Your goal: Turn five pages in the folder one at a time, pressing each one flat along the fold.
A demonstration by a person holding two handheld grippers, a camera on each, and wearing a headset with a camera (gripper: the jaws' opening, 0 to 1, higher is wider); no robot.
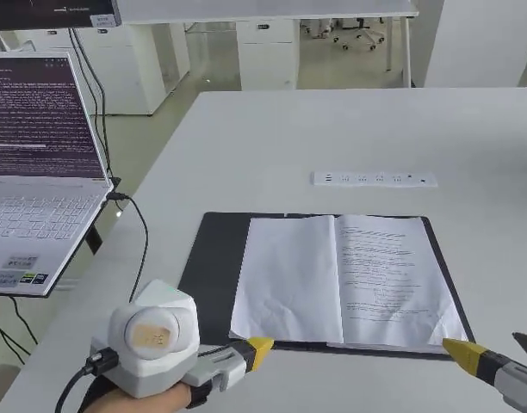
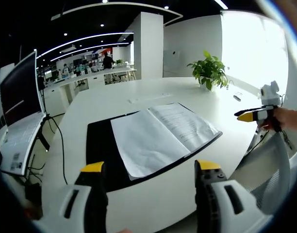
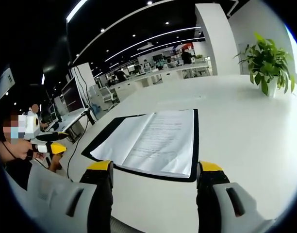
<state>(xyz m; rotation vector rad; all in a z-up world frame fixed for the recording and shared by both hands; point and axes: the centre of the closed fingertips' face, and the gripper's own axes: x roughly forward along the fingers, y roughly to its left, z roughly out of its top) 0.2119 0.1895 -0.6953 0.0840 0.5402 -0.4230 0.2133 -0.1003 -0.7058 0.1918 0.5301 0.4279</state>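
Folder [image 1: 213, 267] lies open flat on the white worktop [image 1: 332, 129], pages spread. Left gripper [image 2: 150, 167] off the folder's near-left corner, jaws wide, empty. Right gripper [image 3: 155, 166] off its near-right corner, jaws wide, empty. Power strip [image 1: 374, 179] beyond folder; laptop [image 1: 40, 206] to its left.

My headset looks steeply down on the open folder [image 1: 332, 284] from its near edge. My two gripper cameras sit low off its near corners, both facing it closely.
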